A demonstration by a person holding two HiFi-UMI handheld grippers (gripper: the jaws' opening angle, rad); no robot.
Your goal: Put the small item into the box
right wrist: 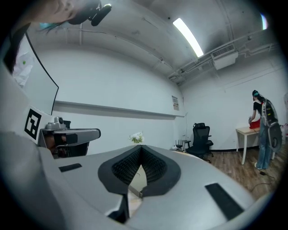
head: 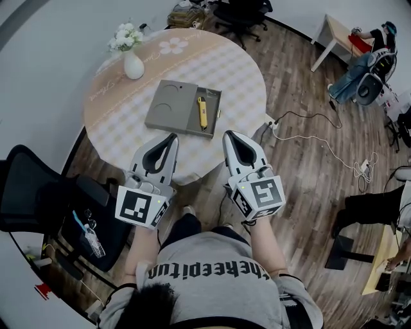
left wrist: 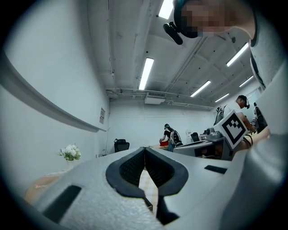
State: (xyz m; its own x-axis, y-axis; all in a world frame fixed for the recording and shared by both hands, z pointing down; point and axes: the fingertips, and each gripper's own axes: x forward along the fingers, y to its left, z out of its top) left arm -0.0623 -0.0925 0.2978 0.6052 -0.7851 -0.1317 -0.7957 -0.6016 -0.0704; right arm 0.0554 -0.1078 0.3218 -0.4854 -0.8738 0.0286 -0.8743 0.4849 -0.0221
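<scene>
An open grey box (head: 173,103) lies on the round table (head: 244,83), lid part to the left and tray part to the right. A small yellow item (head: 203,112) rests in the tray part. My left gripper (head: 173,136) is shut and empty, held near the table's front edge just short of the box. My right gripper (head: 230,134) is also shut and empty, beside it at the right. In the left gripper view the jaws (left wrist: 145,149) meet at their tips; in the right gripper view the jaws (right wrist: 141,147) meet too, with a corner of the box (right wrist: 136,190) behind them.
A white vase with flowers (head: 131,54) stands at the table's left. A black office chair (head: 38,199) is at my left, another (head: 241,16) beyond the table. Cables (head: 321,144) run over the wooden floor at the right. A person (head: 369,64) is at the far table.
</scene>
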